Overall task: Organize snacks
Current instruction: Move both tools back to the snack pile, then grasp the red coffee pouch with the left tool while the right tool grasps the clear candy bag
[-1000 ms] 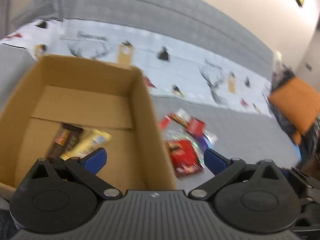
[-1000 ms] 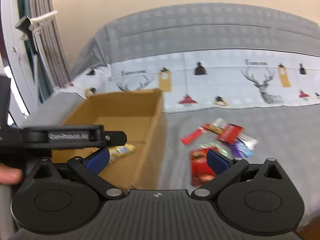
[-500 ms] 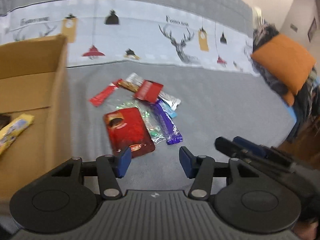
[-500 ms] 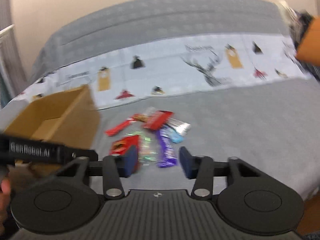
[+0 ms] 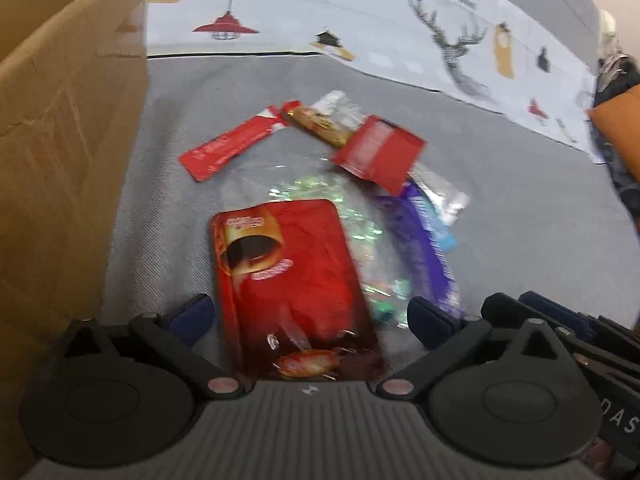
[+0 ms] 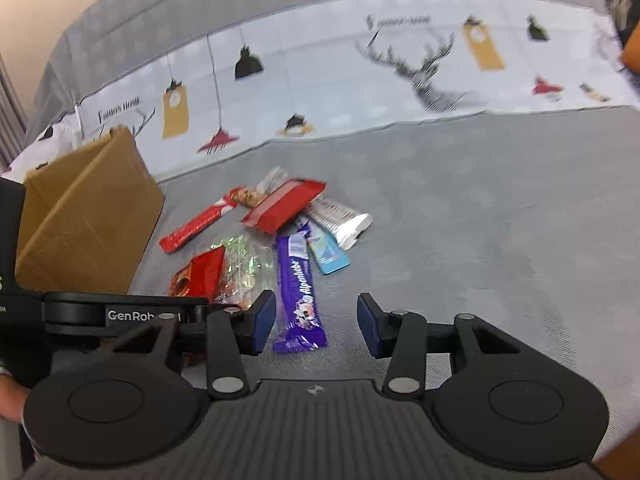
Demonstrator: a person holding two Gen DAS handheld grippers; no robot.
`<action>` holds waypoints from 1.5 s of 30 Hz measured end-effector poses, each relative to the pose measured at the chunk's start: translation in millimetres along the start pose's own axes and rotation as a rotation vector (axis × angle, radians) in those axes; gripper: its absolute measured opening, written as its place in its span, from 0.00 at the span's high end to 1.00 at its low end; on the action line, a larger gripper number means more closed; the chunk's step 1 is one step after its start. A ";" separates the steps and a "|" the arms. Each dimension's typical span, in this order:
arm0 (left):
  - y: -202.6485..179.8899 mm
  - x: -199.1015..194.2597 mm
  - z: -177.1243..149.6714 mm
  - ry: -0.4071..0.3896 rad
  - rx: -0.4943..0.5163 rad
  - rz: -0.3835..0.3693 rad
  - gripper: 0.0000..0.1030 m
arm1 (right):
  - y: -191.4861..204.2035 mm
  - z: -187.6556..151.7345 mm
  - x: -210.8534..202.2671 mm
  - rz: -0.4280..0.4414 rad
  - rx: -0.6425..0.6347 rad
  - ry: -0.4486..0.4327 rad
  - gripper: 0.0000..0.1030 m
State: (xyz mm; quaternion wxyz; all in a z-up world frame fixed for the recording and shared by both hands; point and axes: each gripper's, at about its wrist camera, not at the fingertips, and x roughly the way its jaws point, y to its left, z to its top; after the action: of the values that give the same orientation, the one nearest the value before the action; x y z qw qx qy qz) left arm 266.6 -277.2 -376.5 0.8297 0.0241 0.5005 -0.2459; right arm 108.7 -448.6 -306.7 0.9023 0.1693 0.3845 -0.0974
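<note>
Several snack packets lie in a pile on the grey bed cover. A big red coffee pouch (image 5: 288, 280) lies between the open fingers of my left gripper (image 5: 310, 320), low over it. A purple Alpenliebe bar (image 6: 300, 292) lies just ahead of my open right gripper (image 6: 316, 322), nearer its left finger. A red sachet (image 5: 378, 152), a long red stick (image 5: 228, 148), a clear candy bag (image 6: 240, 268), a silver bar (image 6: 340, 216) and a blue packet (image 6: 330, 254) lie around them. The cardboard box (image 5: 64, 140) stands left of the pile.
A white printed sheet with deer and lamps (image 6: 400, 64) runs along the back of the bed. An orange cushion (image 5: 618, 136) and dark clothes lie at the far right. My left gripper's body (image 6: 120, 314) crosses the right wrist view at the left.
Both grippers swung right, away from the box, and came down toward the snack pile. The left gripper opened wider around the red pouch; the right now hovers at the purple bar.
</note>
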 end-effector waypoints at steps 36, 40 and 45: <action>-22.8 -62.4 -17.3 -0.051 0.082 -0.146 0.42 | -5.5 0.5 8.2 0.085 -0.052 -0.004 1.00; -20.1 -64.6 -14.2 -0.056 0.074 -0.142 0.42 | 6.4 1.2 -3.2 0.116 -0.086 -0.057 1.00; -17.0 -73.7 -9.4 -0.087 0.079 -0.118 0.42 | 1.8 9.2 -6.0 0.083 -0.043 -0.070 0.94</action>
State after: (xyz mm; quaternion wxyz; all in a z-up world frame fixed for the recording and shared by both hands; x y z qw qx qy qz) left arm 223.7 -261.1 -315.6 0.8331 0.0168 0.4544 -0.3148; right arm 111.2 -450.1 -296.0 0.9218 0.1622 0.3474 -0.0577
